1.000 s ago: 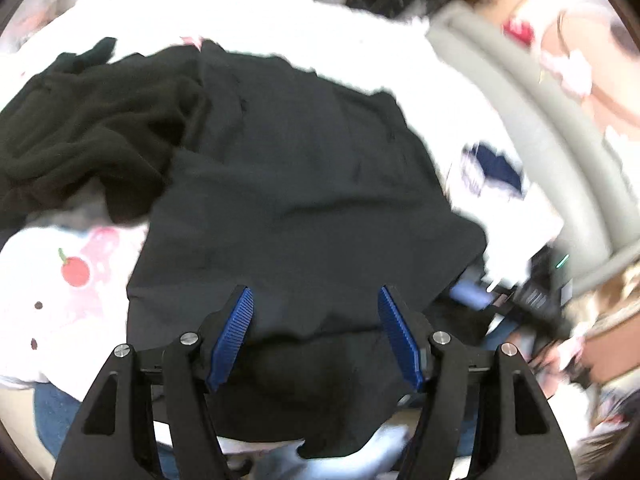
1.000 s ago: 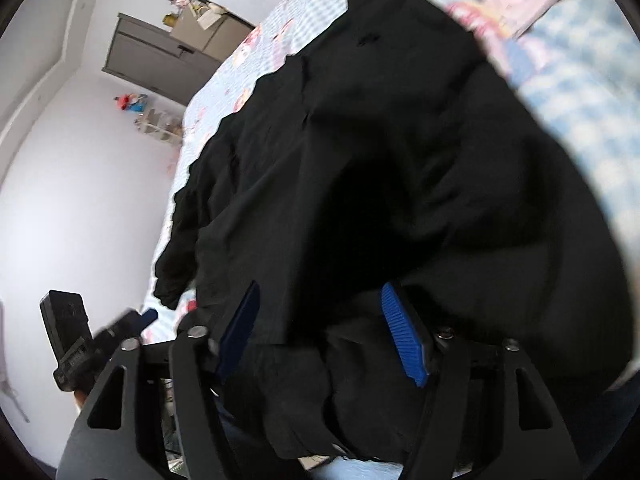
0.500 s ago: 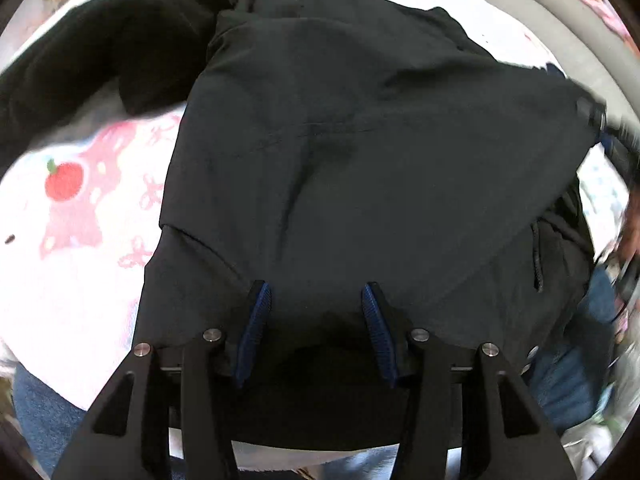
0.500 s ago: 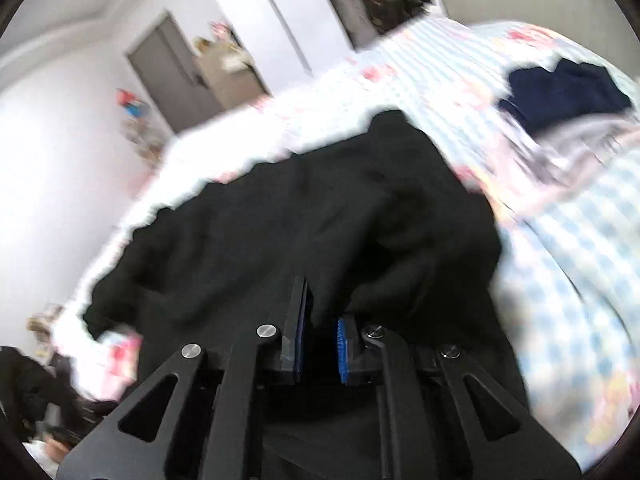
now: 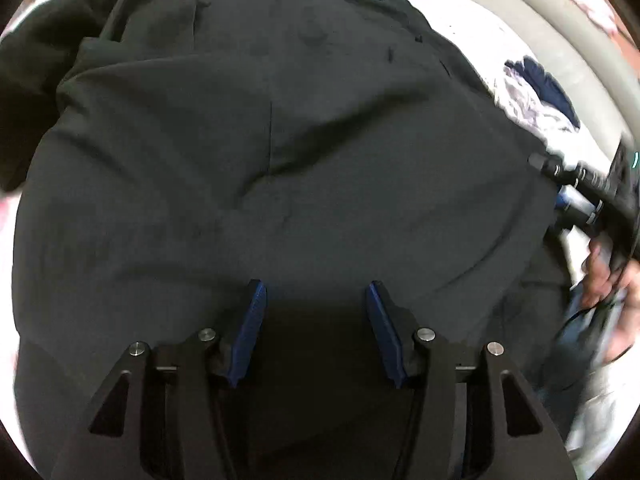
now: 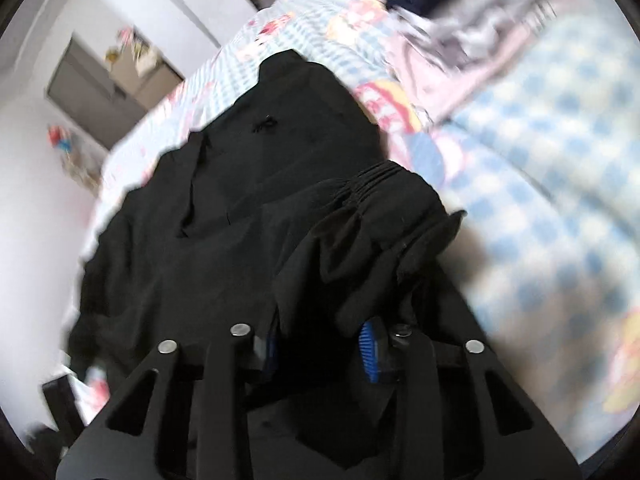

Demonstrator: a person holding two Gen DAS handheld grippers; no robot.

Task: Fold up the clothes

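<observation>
From my left wrist camera the black garment (image 5: 280, 160) fills almost the whole view, spread over the bed (image 5: 460, 12) with soft creases running across its middle. My left gripper (image 5: 316, 300) hangs just over the near part of the cloth, its blue pads (image 5: 252, 332) standing apart with dark fabric lying between and under them; its jaws have just been opening a little, and I see no pad pressing on the cloth, so I read this one as released. At the right edge of that view I see the other tool's black body (image 5: 592, 188) and a hand (image 5: 608, 276) wrapped around it, blurred. A small heap of navy and pale clothes (image 5: 536, 96) lies on the bed beyond the garment's far right corner, near a grey padded edge (image 5: 560, 40). From the right wrist camera, my right gripper (image 6: 320, 340) has a bunched fold of the black garment (image 6: 224, 216) piled between its fingers, with a gathered elastic band (image 6: 376, 180) showing at the top of the bunch. Its jaws have just been opening, and the cloth hides most of the pads (image 6: 368, 348), so I cannot tell whether they are clenched on the fold or loose around it. Beside the garment lies the blue-and-white checked bedcover (image 6: 540, 160) with cartoon prints, blurred in this view.
</observation>
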